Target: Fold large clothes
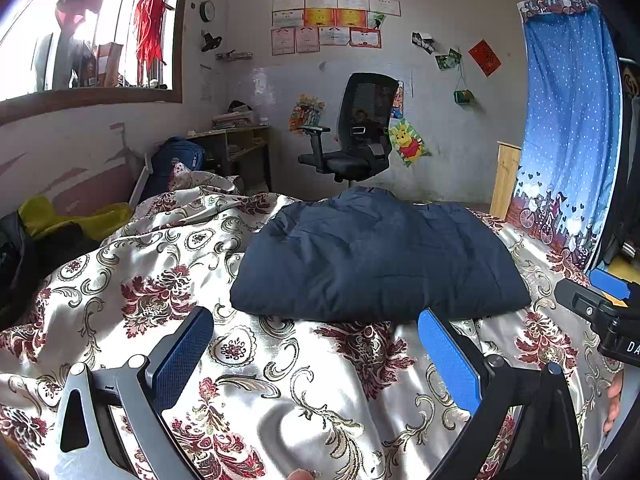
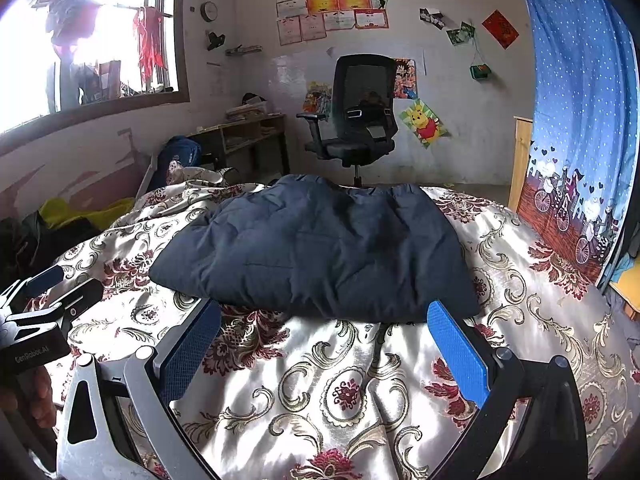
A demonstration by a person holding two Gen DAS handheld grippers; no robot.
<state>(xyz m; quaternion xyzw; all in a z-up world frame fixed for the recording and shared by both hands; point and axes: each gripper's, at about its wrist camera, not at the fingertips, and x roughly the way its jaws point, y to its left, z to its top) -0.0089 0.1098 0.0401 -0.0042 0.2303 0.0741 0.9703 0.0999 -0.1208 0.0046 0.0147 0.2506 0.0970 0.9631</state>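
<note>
Navy jacket (image 1: 376, 256) sits mid-frame on the bed (image 1: 280, 392), already bundled. Looks puffy, soft, light — slippery too. Left gripper (image 1: 316, 354) and right gripper (image 2: 324, 344) both gape empty; I'd pinch the near hem corners.

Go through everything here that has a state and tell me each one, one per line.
Navy jacket: folded into a compact bundle, lying on the bedspread, not held.
Floral bedspread: spread over the bed, wrinkled.
Left gripper: open, empty, short of the jacket.
Right gripper: open, empty, short of the jacket.
Office chair: unoccupied.
</note>
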